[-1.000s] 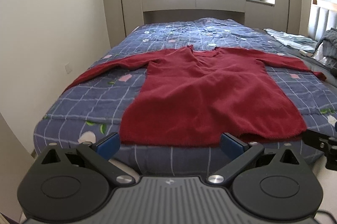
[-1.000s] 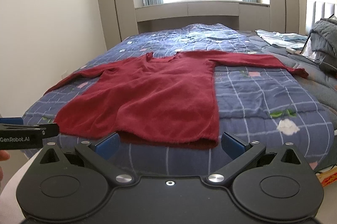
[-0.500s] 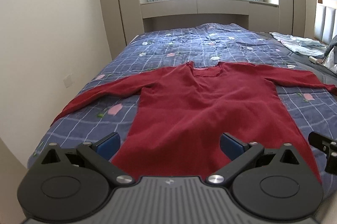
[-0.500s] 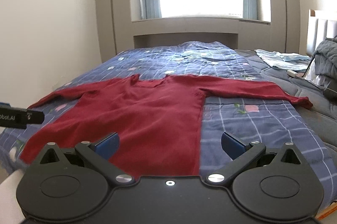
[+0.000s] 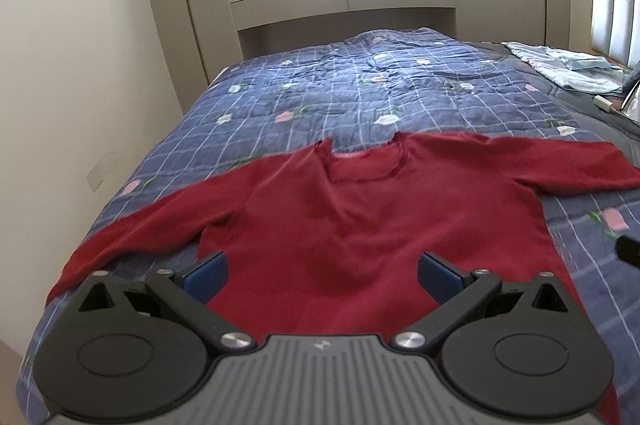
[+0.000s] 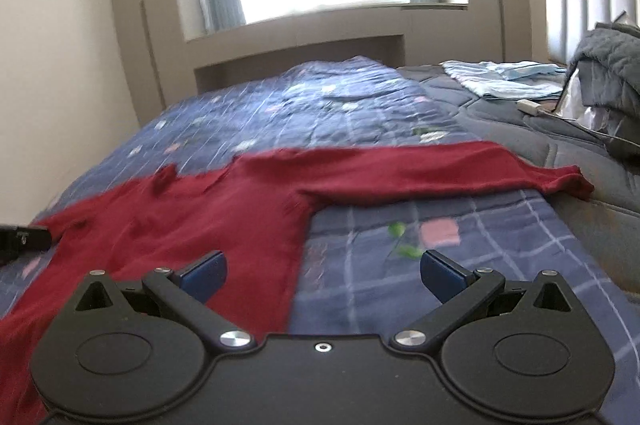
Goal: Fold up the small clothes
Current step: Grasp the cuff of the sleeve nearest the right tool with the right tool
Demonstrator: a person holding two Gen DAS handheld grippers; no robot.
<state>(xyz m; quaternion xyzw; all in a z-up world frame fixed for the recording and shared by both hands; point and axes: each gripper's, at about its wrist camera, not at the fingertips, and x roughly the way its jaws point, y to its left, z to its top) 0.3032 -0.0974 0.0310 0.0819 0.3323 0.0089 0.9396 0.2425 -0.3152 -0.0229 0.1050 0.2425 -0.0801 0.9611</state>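
So there's a dark red long-sleeved knit sweater lying flat, front up, on the blue checked quilt with little flower prints, sleeves stretched out to both sides and the scooped neckline pointing toward the window. The fabric looks soft and a bit fuzzy, with a few shallow wrinkles down the middle. The left gripper hangs over the sweater's body with its blue-padded jaws spread wide, nothing in them. The right gripper is just as wide open and empty, sitting over the sweater's right side edge, half above bare quilt. The right wrist view is motion-blurred, so quilt details smear. The sweater's hem is hidden behind both gripper bodies.
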